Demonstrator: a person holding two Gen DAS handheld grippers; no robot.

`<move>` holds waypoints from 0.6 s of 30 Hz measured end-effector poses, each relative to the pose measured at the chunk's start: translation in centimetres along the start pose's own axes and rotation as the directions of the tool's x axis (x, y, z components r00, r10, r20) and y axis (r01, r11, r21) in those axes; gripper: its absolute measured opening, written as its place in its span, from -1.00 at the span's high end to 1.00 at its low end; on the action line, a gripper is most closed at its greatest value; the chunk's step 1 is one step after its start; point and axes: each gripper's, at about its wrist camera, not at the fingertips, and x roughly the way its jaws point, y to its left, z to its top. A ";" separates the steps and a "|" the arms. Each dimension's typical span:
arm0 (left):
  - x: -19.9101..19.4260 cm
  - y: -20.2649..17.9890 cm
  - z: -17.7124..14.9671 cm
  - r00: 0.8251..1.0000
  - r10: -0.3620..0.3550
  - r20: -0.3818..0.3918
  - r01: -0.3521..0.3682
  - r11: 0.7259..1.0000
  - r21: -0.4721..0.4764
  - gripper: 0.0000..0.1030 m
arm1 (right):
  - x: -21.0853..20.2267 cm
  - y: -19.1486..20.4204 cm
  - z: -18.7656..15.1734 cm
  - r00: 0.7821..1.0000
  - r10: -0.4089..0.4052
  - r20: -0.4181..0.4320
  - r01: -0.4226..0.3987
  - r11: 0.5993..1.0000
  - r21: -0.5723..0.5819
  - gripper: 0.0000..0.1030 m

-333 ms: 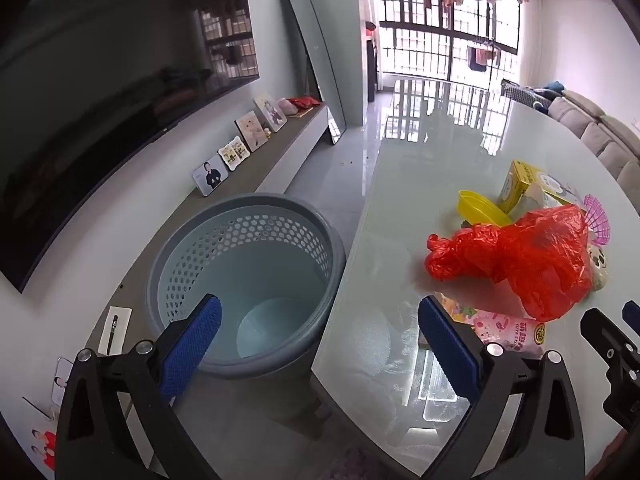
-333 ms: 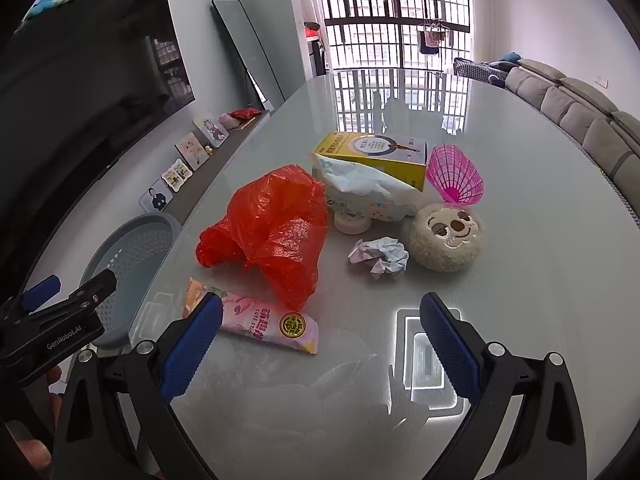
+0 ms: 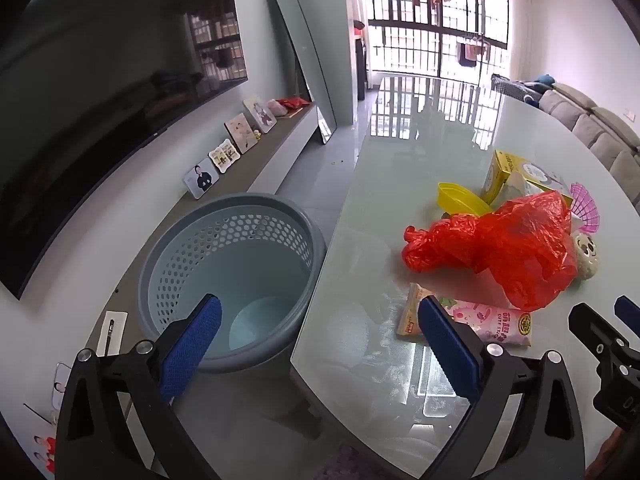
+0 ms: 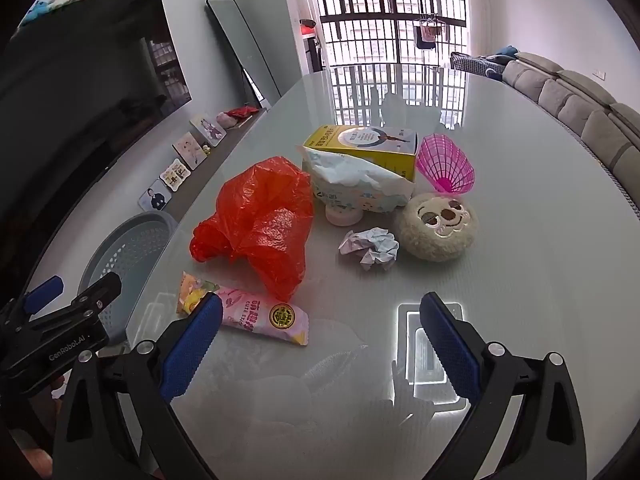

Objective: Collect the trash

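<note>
Right gripper hangs low over the near end of the glass table, jaws spread wide, nothing between them. Left gripper is just as wide and just as empty, straddling the table's near edge, with one blue pad over the grey laundry basket standing on the floor right against the table.

Closest piece of trash: the pink snack wrapper, flat on the glass just ahead of the right gripper's left pad. Right behind it, the crumpled red plastic bag slumps in a heap, and the two look as if they touch. To the right of the bag, apart from it, sits a crumpled paper ball, just beside the round plush face toy.

Further back there's a torn white pack propped on a small pale pink tub, leaning against the yellow box. A pink mesh cup lies tipped on its side next to the box, above the plush toy. From the left view, a yellow plastic dish peeks out behind the red bag.

Far off, a grey sofa runs along the right wall and a leaning mirror stands past the TV shelf
</note>
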 end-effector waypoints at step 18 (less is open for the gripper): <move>-0.4 -1.8 -0.6 1.000 -0.022 0.003 0.022 1.000 0.017 -0.88 | -0.6 -1.2 -0.4 1.000 0.003 0.005 -0.003 1.000 0.022 -0.83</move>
